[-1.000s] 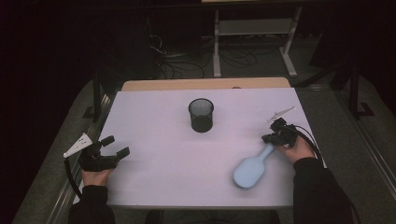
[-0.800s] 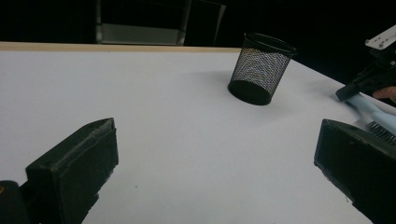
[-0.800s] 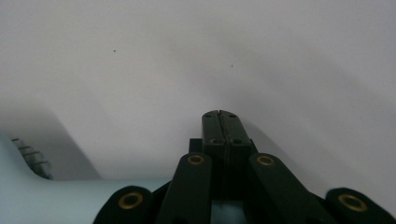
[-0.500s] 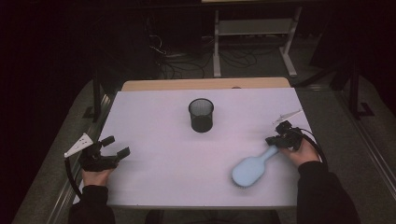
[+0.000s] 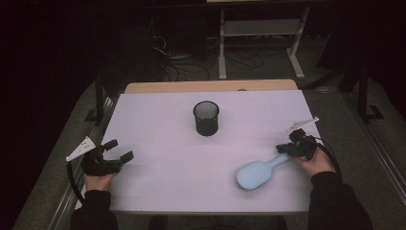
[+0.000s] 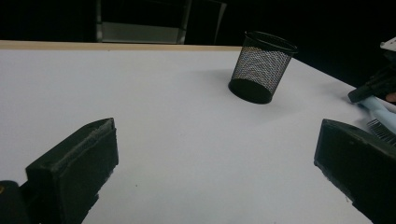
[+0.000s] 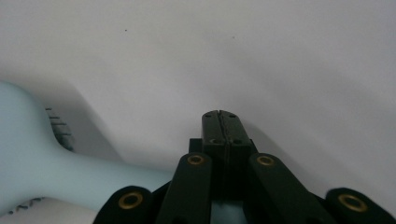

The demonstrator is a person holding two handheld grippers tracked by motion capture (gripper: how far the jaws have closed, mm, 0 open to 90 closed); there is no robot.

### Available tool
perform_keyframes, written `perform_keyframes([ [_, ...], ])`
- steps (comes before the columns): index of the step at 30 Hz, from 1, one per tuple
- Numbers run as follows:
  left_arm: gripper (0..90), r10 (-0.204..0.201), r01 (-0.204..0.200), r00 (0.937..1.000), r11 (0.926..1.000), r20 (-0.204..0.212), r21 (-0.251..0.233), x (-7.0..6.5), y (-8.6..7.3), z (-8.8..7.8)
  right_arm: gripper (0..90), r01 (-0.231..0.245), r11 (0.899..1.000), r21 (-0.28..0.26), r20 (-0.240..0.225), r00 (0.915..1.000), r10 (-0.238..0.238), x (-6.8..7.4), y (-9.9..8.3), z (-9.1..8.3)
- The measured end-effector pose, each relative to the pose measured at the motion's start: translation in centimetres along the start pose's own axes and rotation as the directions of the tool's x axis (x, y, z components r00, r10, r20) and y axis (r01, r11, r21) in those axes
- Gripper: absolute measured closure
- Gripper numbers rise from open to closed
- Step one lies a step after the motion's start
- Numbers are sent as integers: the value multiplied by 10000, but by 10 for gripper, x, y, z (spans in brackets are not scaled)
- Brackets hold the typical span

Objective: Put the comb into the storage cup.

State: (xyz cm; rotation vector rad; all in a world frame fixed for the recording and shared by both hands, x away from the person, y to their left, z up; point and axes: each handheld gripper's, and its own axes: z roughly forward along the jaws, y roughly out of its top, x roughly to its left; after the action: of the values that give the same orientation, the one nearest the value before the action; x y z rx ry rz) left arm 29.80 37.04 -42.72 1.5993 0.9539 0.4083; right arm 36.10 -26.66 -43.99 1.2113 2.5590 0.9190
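Note:
A light blue hairbrush [image 5: 256,175] lies bristles down at the front right of the white table [image 5: 158,115]. Its handle points to my right gripper [image 5: 283,149]. In the right gripper view that gripper [image 7: 219,116] is shut, jaw tips pressed together with nothing between them. The hairbrush [image 7: 28,158] handle runs in from the left and passes under the gripper's body. My left gripper [image 5: 120,149] rests at the front left, open and empty. In the left gripper view its jaws [image 6: 215,172] stand wide apart over bare table.
A black mesh cup [image 5: 206,117] stands upright at the table's middle back, also in the left gripper view [image 6: 261,67]. The table's right edge is close to my right hand. Beyond the table are a dark floor, cables and a metal stand [image 5: 258,43].
My right gripper has shifted a little to the right, toward the table's edge. The hairbrush lies about where it was. The left gripper has not moved.

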Motion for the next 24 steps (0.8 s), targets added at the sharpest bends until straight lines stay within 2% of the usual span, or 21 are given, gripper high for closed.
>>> perform_keyframes([
  [6,0,-8,8,10000,10000,-7,-9,0,0,0,890,133,9999,31,-58,9999,-133,3,-3,-2],
  [24,0,10,-10,10000,10000,0,-9,0,0,0,890,-52,10000,-65,-7,10000,52,7,-20,-14],
])
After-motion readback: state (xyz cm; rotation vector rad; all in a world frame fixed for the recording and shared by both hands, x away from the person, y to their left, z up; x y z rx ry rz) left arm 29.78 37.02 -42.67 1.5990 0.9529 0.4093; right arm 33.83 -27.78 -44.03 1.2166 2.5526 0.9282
